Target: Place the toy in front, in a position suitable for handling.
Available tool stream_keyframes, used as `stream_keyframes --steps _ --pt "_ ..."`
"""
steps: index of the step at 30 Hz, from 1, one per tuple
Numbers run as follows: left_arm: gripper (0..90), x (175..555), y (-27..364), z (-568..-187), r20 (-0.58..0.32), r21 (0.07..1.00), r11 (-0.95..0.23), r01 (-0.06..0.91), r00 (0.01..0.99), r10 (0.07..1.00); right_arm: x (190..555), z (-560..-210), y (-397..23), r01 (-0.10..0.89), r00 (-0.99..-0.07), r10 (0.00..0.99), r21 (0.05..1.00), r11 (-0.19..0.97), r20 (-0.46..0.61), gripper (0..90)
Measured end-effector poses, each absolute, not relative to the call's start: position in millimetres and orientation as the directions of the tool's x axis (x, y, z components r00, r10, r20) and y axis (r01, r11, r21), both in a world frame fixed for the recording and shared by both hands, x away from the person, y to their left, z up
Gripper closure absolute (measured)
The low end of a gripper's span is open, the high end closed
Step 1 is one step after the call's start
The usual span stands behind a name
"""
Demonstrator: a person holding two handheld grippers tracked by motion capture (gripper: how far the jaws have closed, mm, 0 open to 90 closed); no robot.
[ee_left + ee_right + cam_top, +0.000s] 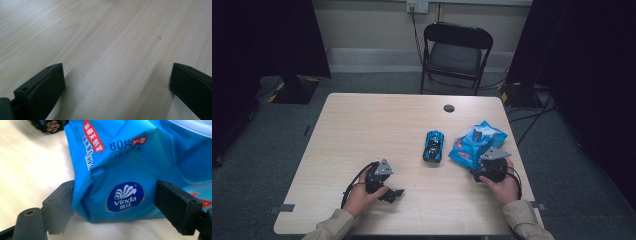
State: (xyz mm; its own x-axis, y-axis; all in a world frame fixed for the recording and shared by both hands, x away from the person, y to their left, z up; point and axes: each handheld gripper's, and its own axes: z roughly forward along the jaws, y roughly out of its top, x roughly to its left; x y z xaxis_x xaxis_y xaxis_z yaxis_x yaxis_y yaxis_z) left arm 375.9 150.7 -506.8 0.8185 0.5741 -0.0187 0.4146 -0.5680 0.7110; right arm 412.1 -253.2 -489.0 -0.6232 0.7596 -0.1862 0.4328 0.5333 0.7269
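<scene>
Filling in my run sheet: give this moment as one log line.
right gripper: jaws open around wipes pack | left gripper: open, nothing between jaws | toy car: untouched on table

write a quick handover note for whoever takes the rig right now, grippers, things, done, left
Left gripper: open, nothing between its jaws, low over bare table.
Right gripper: jaws wide, set around the near end of the crinkled blue plastic wet-wipe pack; left pad touches the wrap, right pad looks just clear. No firm grip.
Pack lies on the table's right side, blue toy car just left of it.
Done: right gripper brought up to the pack.
Left: probably close on the pack and lift it.
</scene>
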Motion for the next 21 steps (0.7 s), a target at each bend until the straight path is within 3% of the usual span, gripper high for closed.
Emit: stream_keyframes --steps 21 --pt "0.0 376 151 -507 -0.018 0.712 -0.568 0.414 0.818 0.574 441 -491 -254 0.448 -0.607 0.777 0.736 0.507 -0.166 17.2"
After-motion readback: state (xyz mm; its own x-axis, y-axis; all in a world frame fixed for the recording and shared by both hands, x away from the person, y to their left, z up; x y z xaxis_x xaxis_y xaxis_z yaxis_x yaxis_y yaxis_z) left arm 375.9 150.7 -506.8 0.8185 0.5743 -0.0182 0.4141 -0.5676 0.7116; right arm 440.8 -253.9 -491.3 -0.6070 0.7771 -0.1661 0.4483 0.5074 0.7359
